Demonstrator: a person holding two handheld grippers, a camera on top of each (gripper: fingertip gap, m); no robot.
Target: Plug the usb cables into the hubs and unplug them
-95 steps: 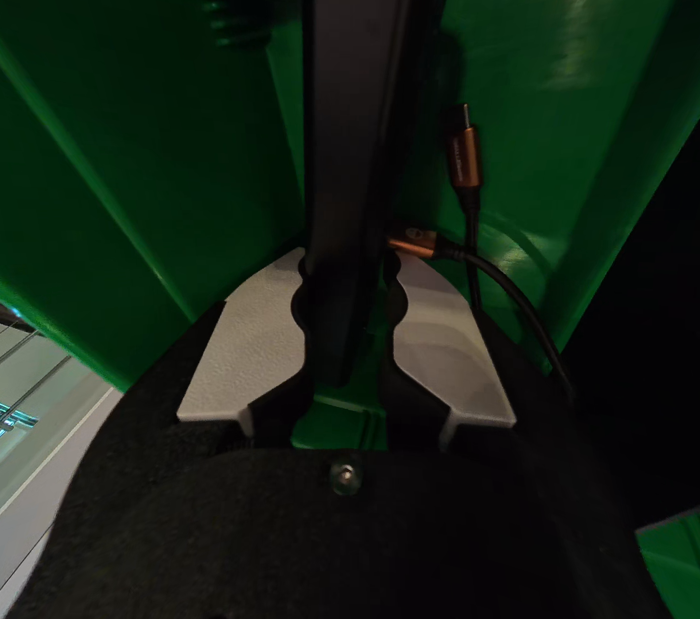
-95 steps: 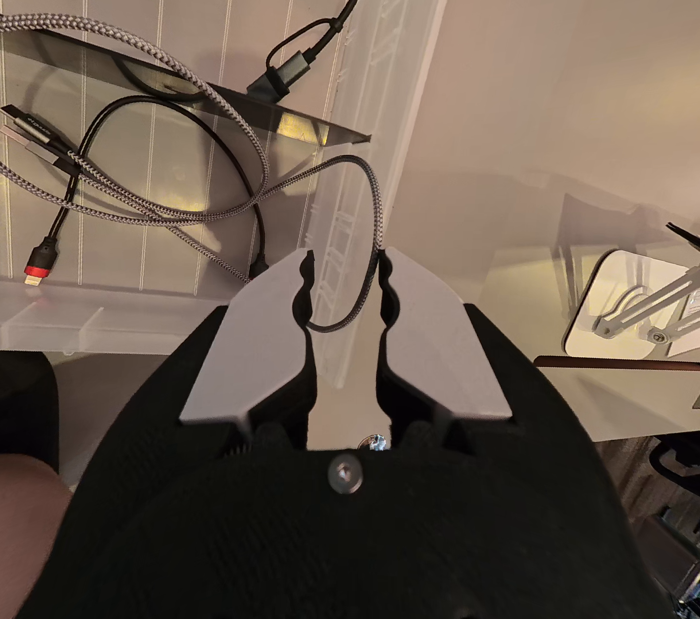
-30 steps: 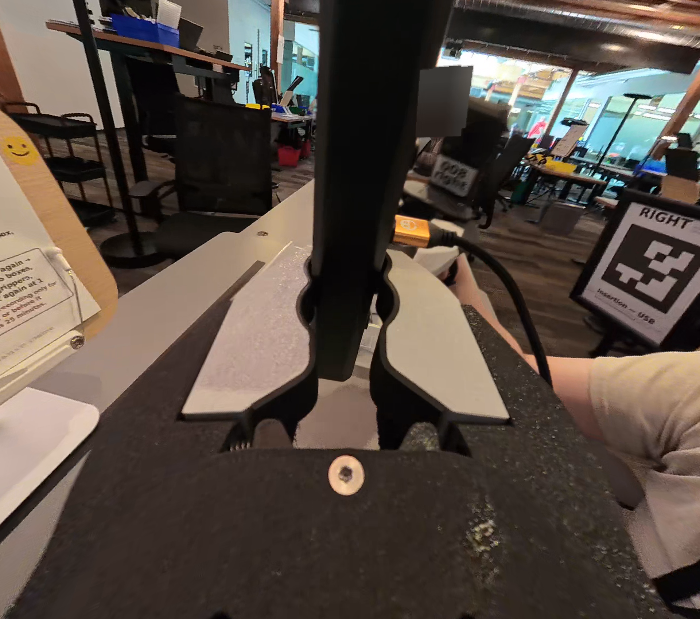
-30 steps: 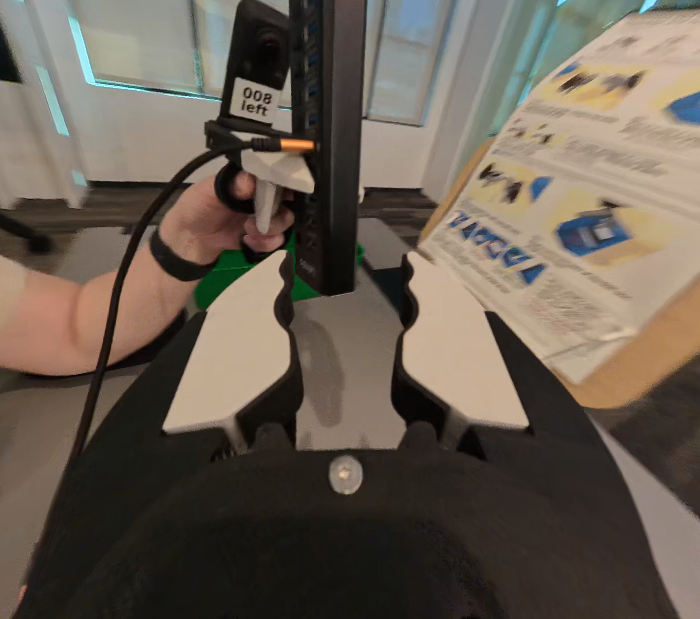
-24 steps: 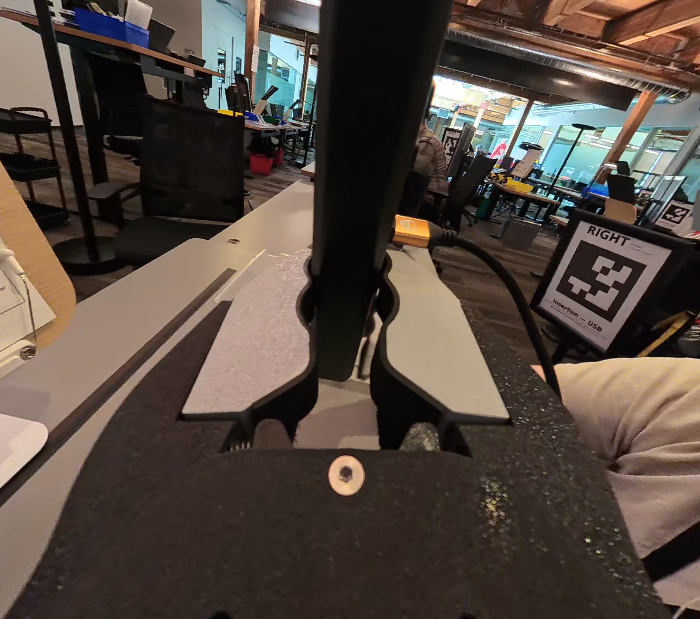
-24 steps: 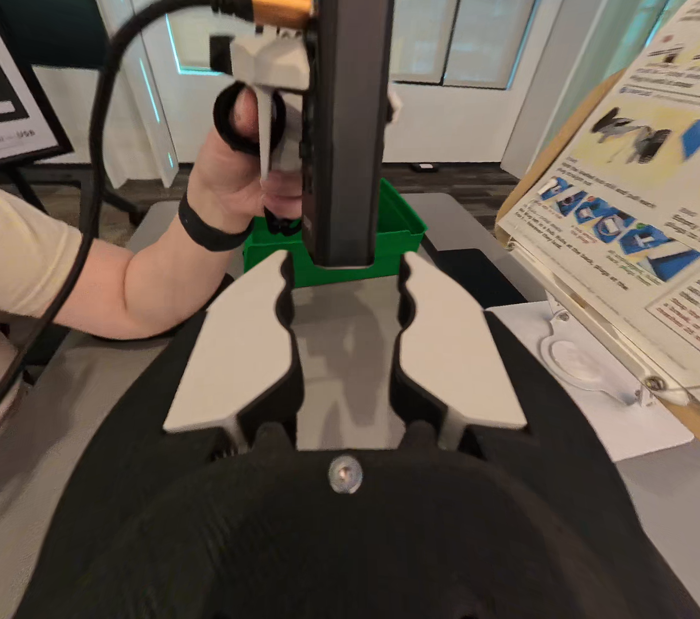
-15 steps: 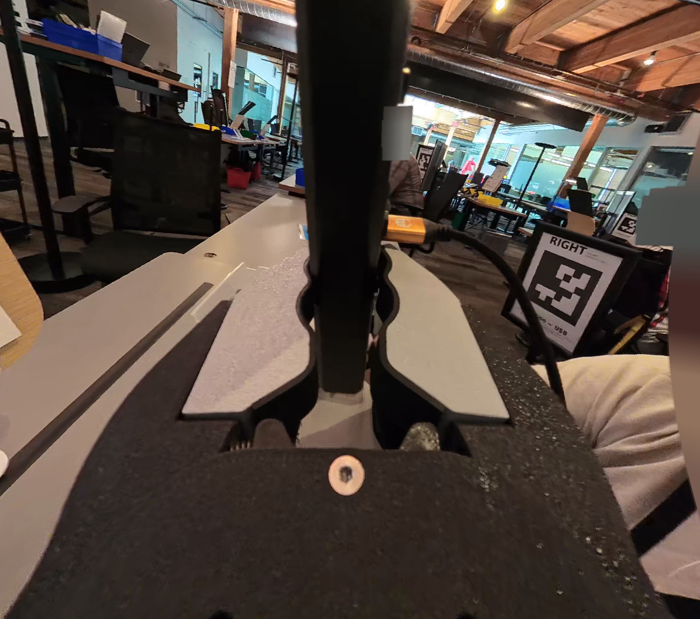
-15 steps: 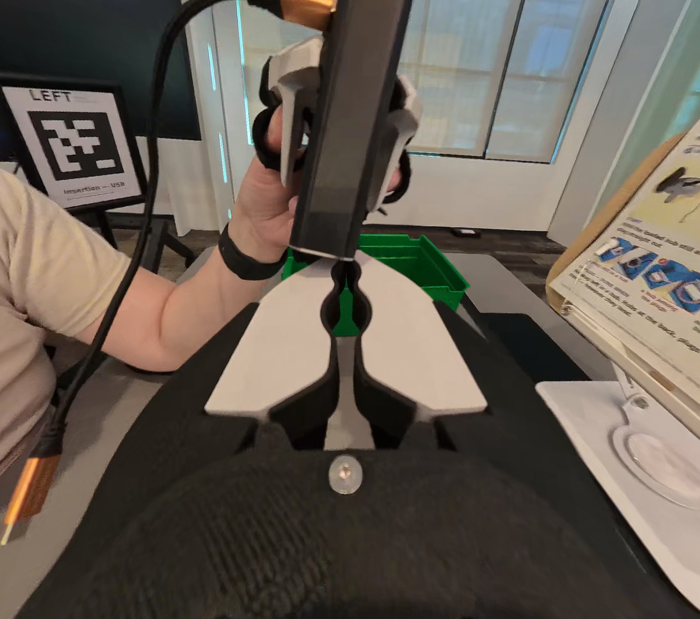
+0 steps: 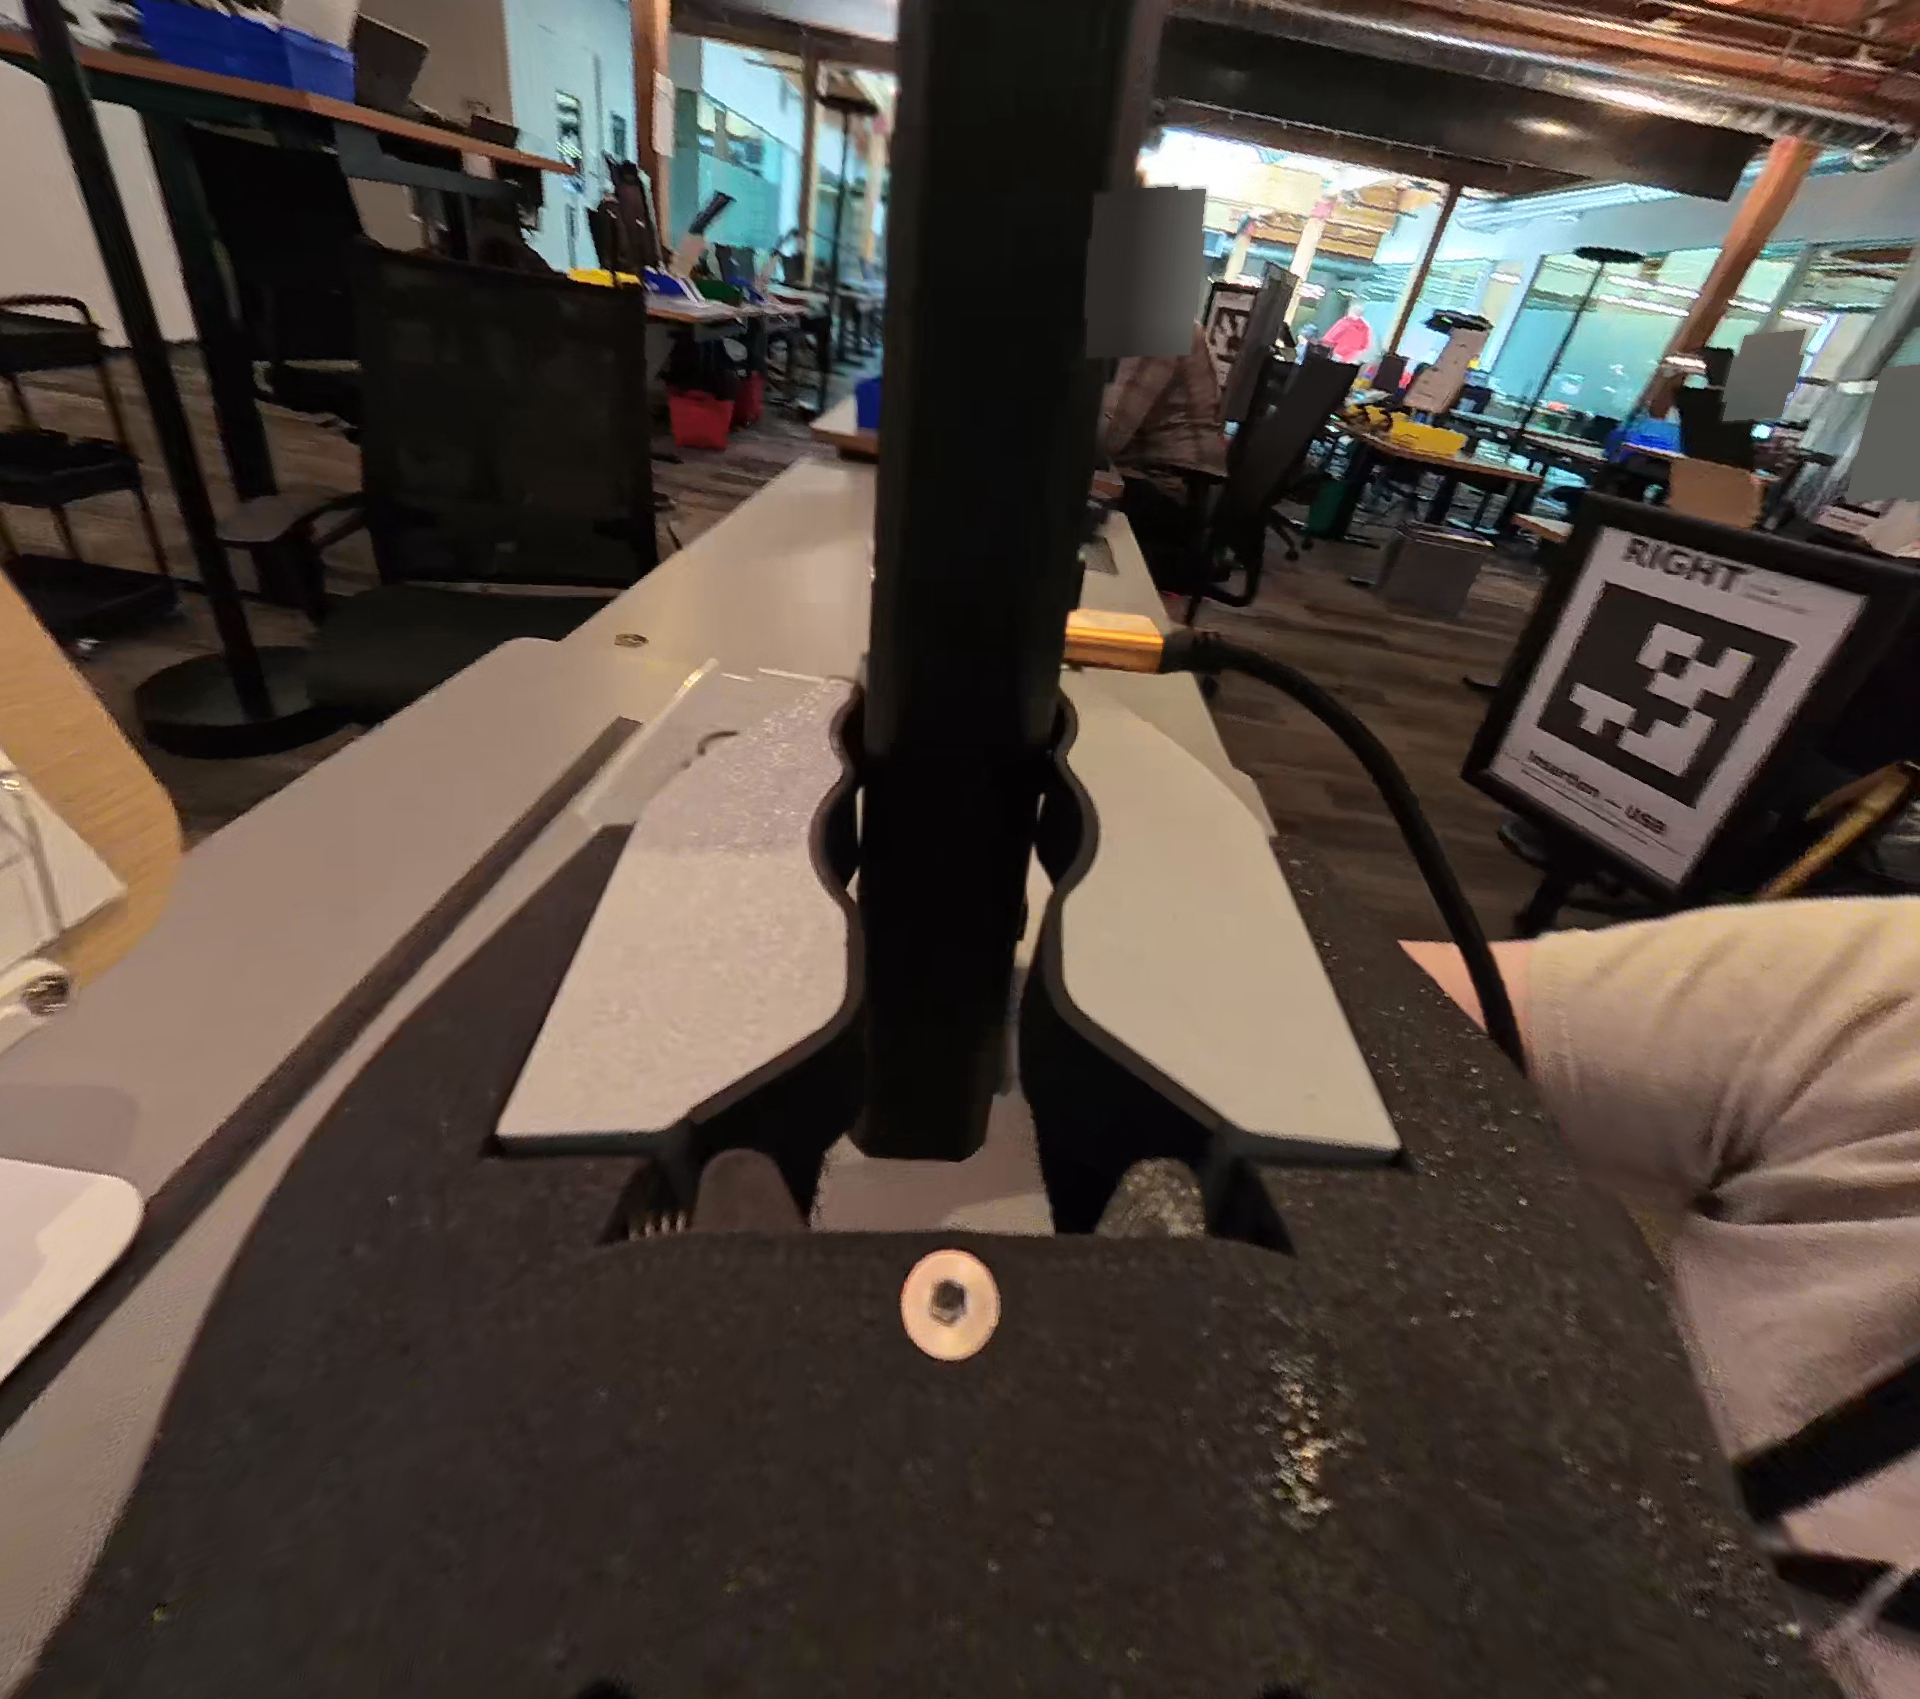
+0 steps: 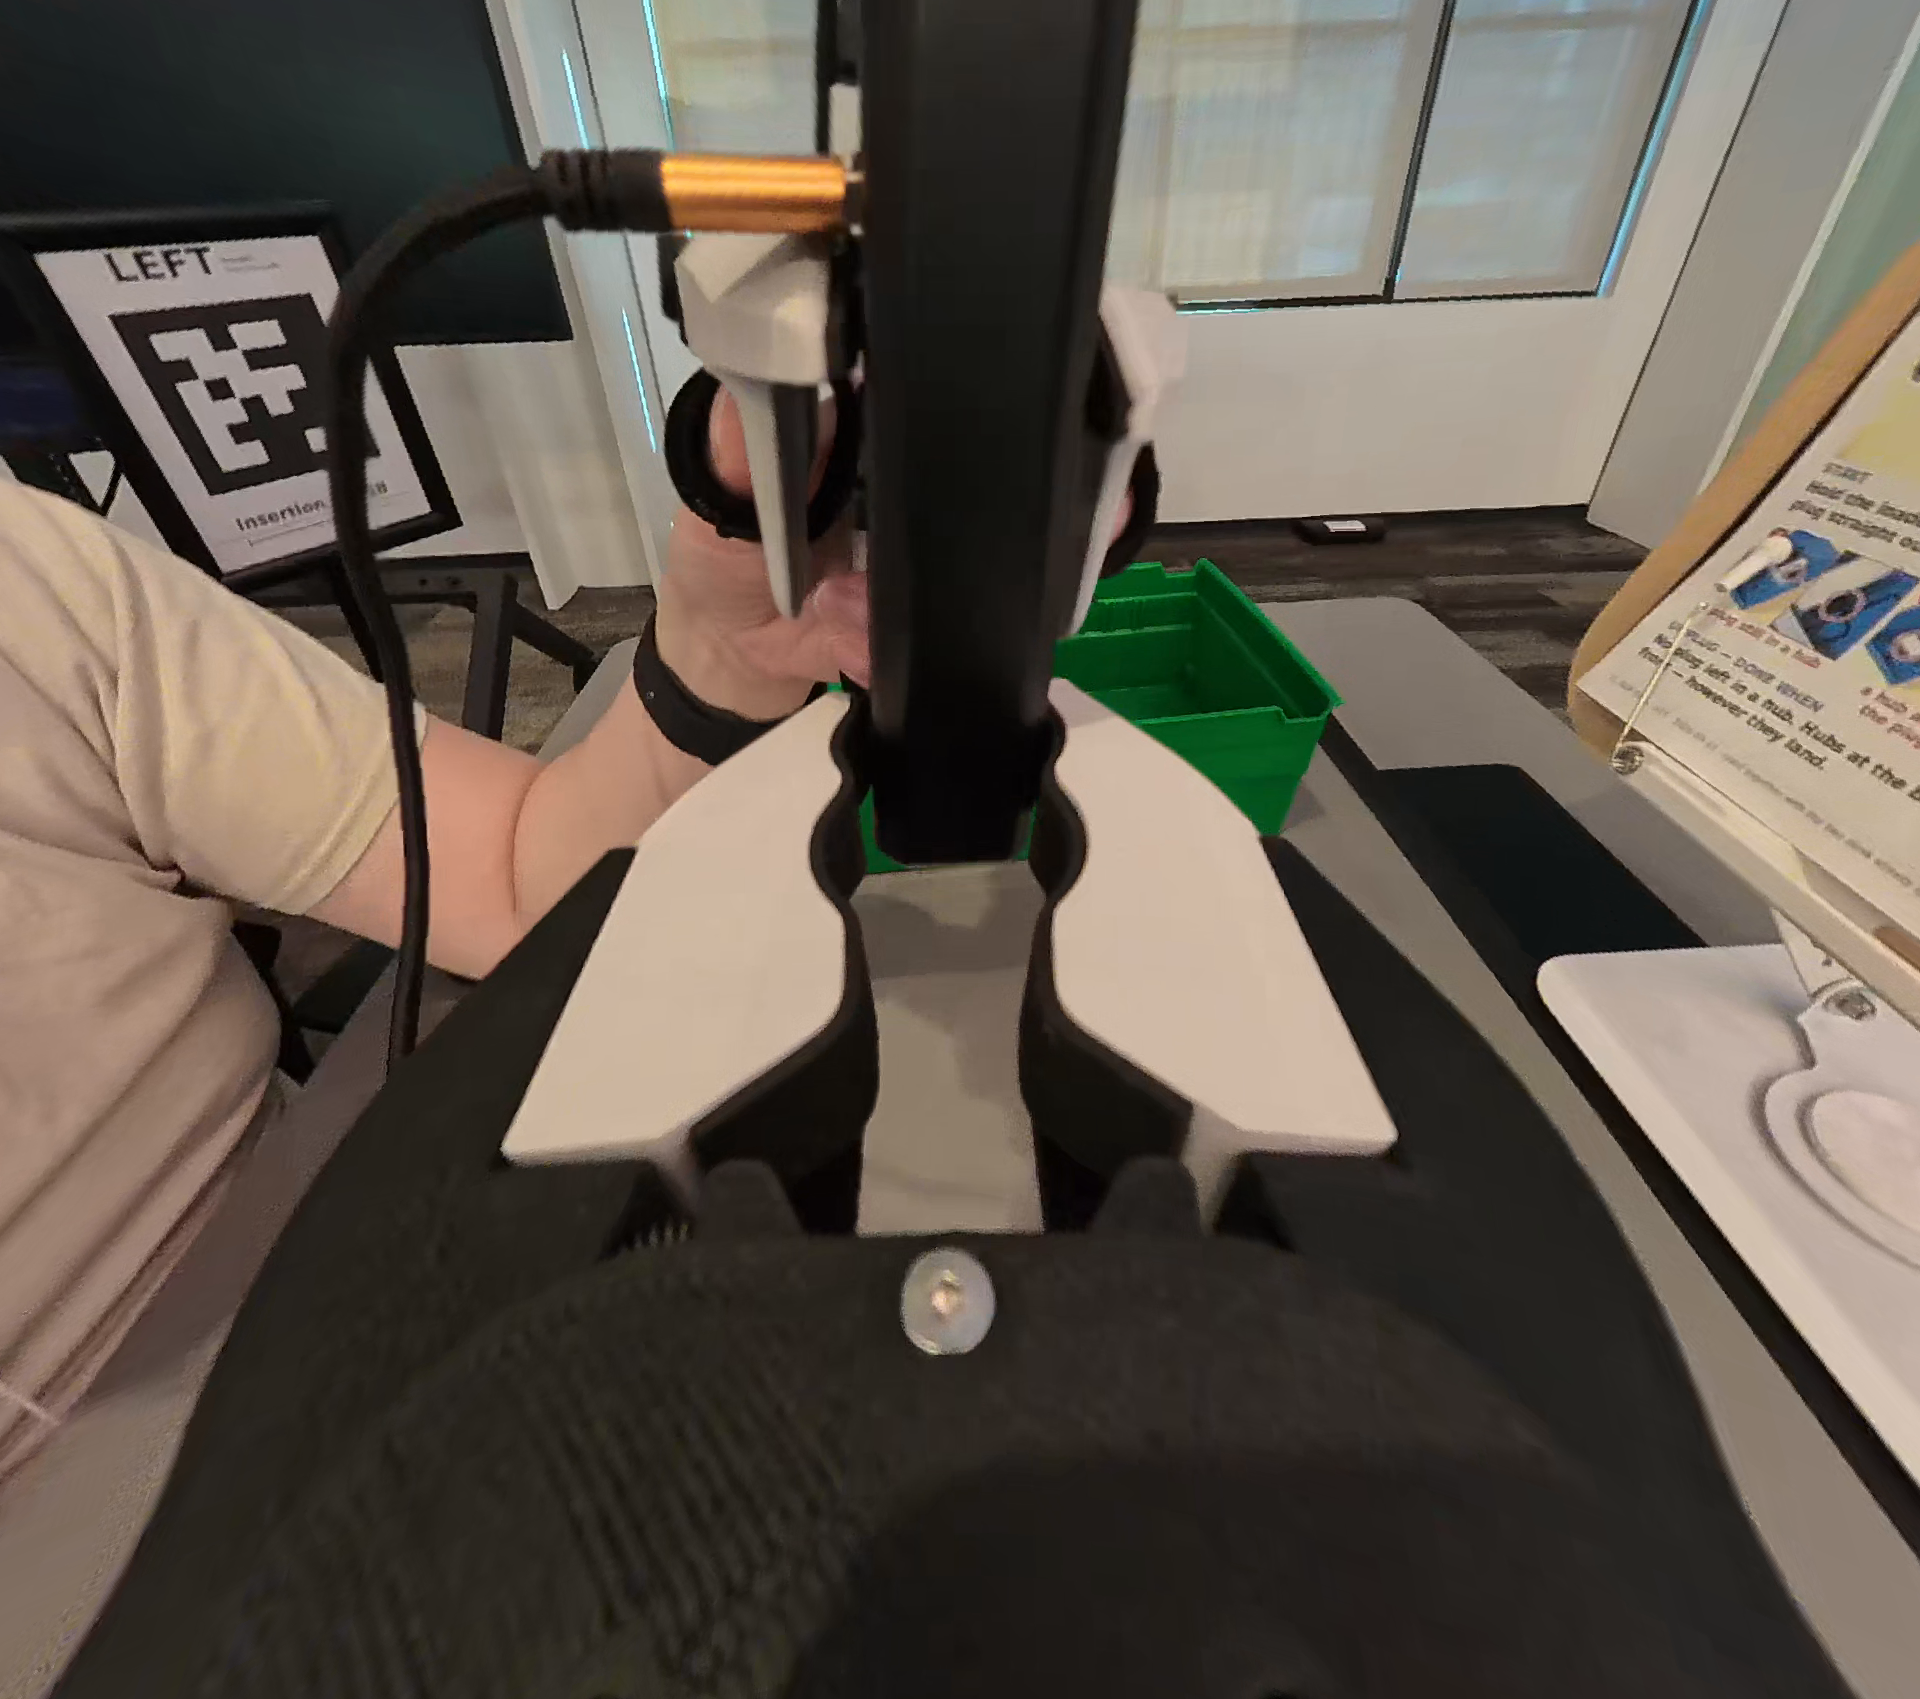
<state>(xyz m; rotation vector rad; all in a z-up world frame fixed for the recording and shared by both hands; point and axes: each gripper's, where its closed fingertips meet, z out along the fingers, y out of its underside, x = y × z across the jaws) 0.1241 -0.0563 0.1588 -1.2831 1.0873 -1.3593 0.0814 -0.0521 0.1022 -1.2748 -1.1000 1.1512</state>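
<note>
A long black usb hub [image 9: 987, 402] stands upright, held off the table. My left gripper [image 9: 956, 776] is shut on it near its lower end. A black cable [image 9: 1382, 776] with an orange plug [image 9: 1117, 643] sits in a port on the hub's side. In the right wrist view the hub [image 10: 987, 299] rises ahead, with the plug [image 10: 753, 195] and cable [image 10: 384, 610] on its left. The left gripper's white fingers [image 10: 769, 361] clamp the hub higher up. My right gripper [image 10: 951, 776] closes its fingertips on the hub's bottom end.
A green bin [image 10: 1195, 683] sits on the grey table [image 9: 312, 870] behind the hub. An instruction board [image 10: 1766, 662] on a white base [image 10: 1714, 1130] stands at the right. Framed marker signs [image 10: 239, 382] [image 9: 1662, 693] stand beside the table. The person's arm [image 10: 499, 818] reaches in from the left. Some 7 centimetres of space lies between my two pairs of fingers.
My right gripper was open a second ago, then shut just under the hub; now its fingertips hold the hub's bottom end. The left gripper kept its hold and swung the hub.
</note>
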